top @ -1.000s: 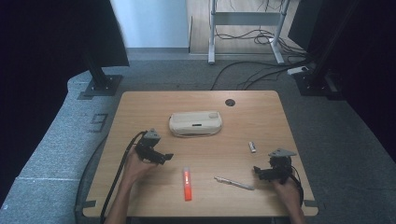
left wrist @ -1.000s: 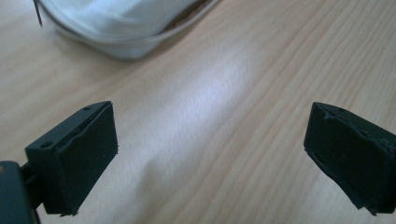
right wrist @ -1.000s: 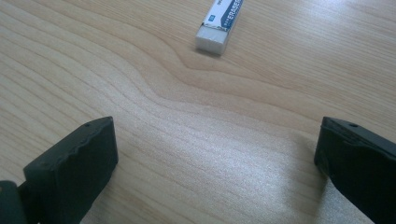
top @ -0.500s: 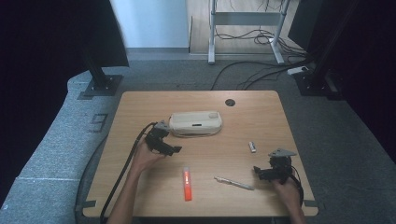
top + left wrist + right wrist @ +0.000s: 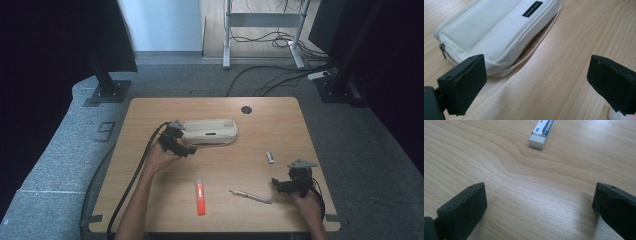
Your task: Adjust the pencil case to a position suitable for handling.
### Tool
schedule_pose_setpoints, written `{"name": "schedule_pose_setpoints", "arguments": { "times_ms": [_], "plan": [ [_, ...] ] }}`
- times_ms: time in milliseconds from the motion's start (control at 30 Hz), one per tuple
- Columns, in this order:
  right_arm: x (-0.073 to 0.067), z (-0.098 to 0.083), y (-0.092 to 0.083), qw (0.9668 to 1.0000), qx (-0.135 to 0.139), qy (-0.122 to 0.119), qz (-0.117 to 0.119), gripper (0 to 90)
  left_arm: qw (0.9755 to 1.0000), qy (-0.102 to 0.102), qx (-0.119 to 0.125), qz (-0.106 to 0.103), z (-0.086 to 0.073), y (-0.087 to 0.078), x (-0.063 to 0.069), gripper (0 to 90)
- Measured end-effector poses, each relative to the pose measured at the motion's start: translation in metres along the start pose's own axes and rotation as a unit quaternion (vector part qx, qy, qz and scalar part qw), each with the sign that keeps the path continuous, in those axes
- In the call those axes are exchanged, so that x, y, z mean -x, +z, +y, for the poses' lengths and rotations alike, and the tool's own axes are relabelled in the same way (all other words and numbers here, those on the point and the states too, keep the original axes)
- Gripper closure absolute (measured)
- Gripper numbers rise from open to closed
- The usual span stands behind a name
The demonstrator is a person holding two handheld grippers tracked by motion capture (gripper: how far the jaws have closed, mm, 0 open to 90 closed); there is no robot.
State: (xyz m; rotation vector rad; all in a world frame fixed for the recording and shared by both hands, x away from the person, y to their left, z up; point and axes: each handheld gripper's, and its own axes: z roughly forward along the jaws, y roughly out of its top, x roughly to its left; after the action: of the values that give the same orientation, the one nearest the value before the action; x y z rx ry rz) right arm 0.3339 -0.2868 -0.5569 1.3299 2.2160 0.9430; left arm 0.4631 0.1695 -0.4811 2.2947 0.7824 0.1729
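A white zip pouch (image 5: 207, 132) lies flat on the wooden table (image 5: 280, 125), toward the back. My left gripper (image 5: 180, 145) sits at the pouch's left end, open. Its own view has the pouch (image 5: 499, 32) just beyond the jaws, zip pull (image 5: 442, 48) at the left, and nothing between the jaws (image 5: 536, 80). My right gripper (image 5: 281, 183) rests near the front right corner, also open. A white eraser (image 5: 541, 131) lies ahead of its empty jaws (image 5: 539, 207); in the high view the eraser (image 5: 270, 158) is a small white block.
An orange-red marker (image 5: 200, 196) lies near the front middle. A slim silver pen (image 5: 250, 196) lies to its right, close to the right gripper. A round cable hole (image 5: 246, 109) sits at the back. Black cables trail off the table's front edge.
My left gripper has moved away from the front and to the right, up to the pouch's left end. The right gripper has stayed where it was.
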Motion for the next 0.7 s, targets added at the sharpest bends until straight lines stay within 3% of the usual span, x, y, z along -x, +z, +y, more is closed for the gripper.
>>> {"name": "schedule_pose_setpoints", "arguments": {
  "times_ms": [533, 700],
  "plan": [
    [0.0, 0.0, 0.0, 1.0, 0.0, 0.0, 0.0, 0.0, 0.9994, 0.005, -0.013, -0.031, 0.028, 0.026, -0.024, 4.2],
    [0.0, 0.0, 0.0, 1.0, 0.0, 0.0, 0.0, 0.0, 0.9992, 0.0, -0.013, -0.038, 0.029, 0.037, -0.03, 7.8]
  ]
}}
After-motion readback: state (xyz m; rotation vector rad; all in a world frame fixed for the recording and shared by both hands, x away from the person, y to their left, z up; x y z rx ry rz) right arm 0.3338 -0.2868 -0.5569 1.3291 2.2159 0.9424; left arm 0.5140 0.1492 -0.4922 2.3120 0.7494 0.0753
